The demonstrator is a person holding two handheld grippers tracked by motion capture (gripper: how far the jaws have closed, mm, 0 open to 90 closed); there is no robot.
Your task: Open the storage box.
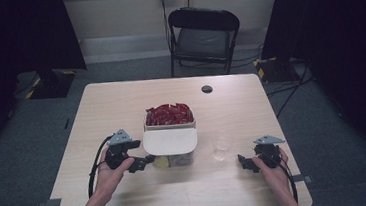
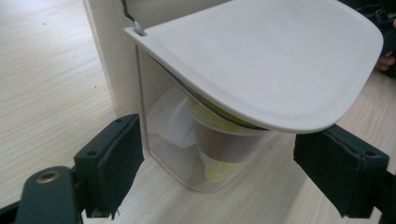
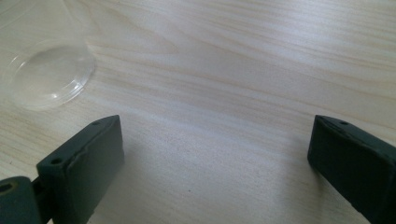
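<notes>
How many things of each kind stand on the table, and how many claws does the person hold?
Storage container with two compartments and a white lid: 1
Clear plastic cup: 1
Claw: 2, the left claw open at the container, the right claw open near the cup
Total: 4
The red packets in the far compartment are too many to count.
</notes>
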